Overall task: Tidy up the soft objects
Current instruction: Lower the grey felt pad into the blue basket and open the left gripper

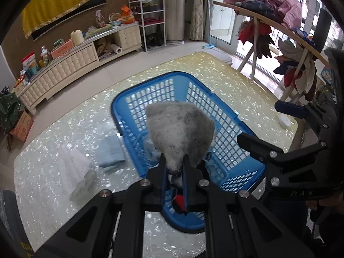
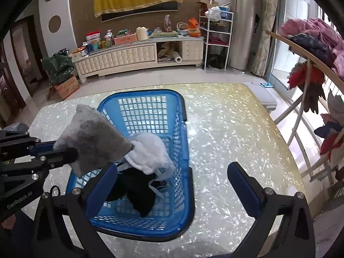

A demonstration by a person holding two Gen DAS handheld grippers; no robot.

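My left gripper [image 1: 174, 165] is shut on a grey fuzzy cloth [image 1: 179, 132] and holds it above the blue plastic basket [image 1: 150, 90]. In the right wrist view the same grey cloth [image 2: 92, 137] hangs over the left rim of the basket [image 2: 182, 193], clamped by the left gripper [image 2: 71, 153]. Inside the basket lie a white cloth [image 2: 150, 148] and a black cloth [image 2: 133, 189]. My right gripper [image 2: 172, 185] is open and empty over the basket's near end; it also shows at the right of the left wrist view [image 1: 264, 126].
The basket stands on a pearly table [image 2: 225, 139]. A folded light blue cloth [image 1: 110, 150] and a white cloth [image 1: 75, 172] lie on the table left of the basket. A small white round object [image 1: 284, 121] sits near the right edge. A clothes rack [image 2: 311, 81] stands at the right.
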